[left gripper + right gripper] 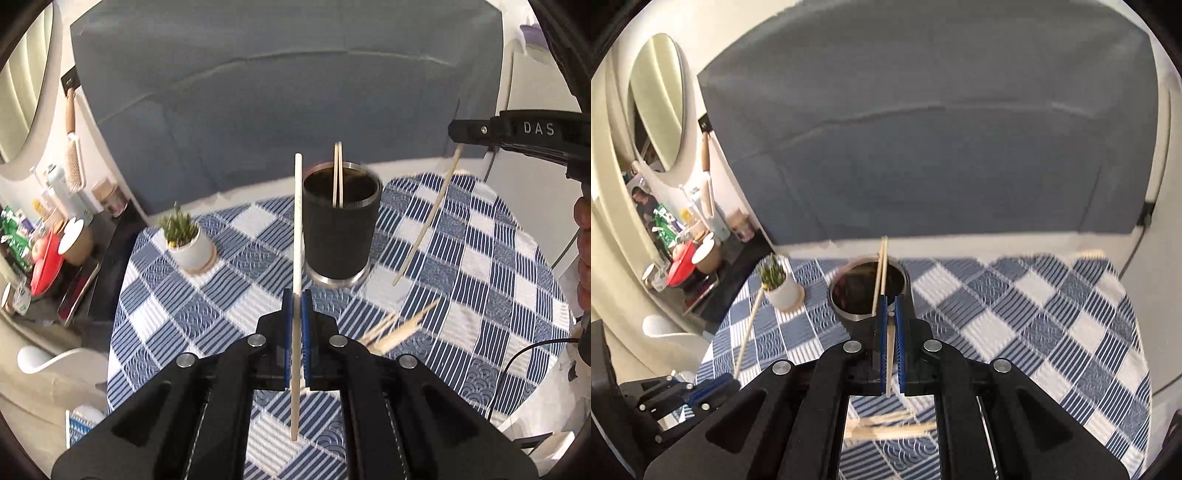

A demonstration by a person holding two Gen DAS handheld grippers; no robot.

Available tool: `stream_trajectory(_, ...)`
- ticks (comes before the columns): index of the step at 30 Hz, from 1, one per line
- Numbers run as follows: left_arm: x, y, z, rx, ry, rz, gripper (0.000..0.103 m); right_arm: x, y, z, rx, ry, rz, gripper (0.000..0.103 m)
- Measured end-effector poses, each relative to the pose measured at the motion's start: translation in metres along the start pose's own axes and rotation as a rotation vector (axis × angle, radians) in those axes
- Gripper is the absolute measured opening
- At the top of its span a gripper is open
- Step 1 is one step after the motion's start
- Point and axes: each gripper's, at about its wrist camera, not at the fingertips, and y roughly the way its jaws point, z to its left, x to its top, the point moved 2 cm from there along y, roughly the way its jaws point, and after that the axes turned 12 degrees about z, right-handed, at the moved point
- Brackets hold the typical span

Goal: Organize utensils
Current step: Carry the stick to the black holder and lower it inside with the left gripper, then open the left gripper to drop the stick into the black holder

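A black cylindrical holder with steel rims [341,229] stands on the checked tablecloth [480,258] and holds two wooden chopsticks [338,173]. My left gripper [296,299] is shut on one chopstick [297,221], held upright just left of the holder. My right gripper [891,306] is shut on another chopstick [890,354], above the holder [849,291]. In the left wrist view the right gripper [458,129] shows at the upper right with its chopstick [428,218] hanging down. Loose chopsticks [399,328] lie on the cloth; they also show in the right wrist view [890,428].
A small plant in a white pot [188,243] stands left of the holder. A grey sofa back [295,92] rises behind the table. A cluttered shelf with a red pot [44,266] sits at the far left. A cable [517,365] runs along the table's right edge.
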Motion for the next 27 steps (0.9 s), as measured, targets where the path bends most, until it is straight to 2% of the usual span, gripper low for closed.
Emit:
stream_trajectory(8,0.049,0.0,0.016,-0.152,0.006,-0.104,0.005,0.055,-0.027,0.015,-0.041,-0.034,-0.123,0.004)
stream_trajectory(13,0.074,0.019,0.028,-0.343,0.001,-0.134,0.005,0.078,-0.028,0.016,-0.064,-0.029,-0.182,0.004)
stream_trajectory(17,0.094,0.043,0.035,-0.475,-0.01,-0.154,0.005,0.092,-0.018,0.013,-0.054,-0.018,-0.185,0.004)
stream_trajectory(22,0.115,0.067,0.033,-0.606,0.009,-0.204,0.005,0.098,-0.003,0.006,-0.052,0.003,-0.162,0.004)
stream_trajectory(24,0.121,0.076,0.03,-0.641,0.017,-0.216,0.005,0.098,0.008,0.001,-0.05,0.015,-0.141,0.004)
stream_trajectory(27,0.129,0.089,0.027,-0.655,0.022,-0.229,0.005,0.094,0.025,-0.006,-0.048,0.029,-0.107,0.004)
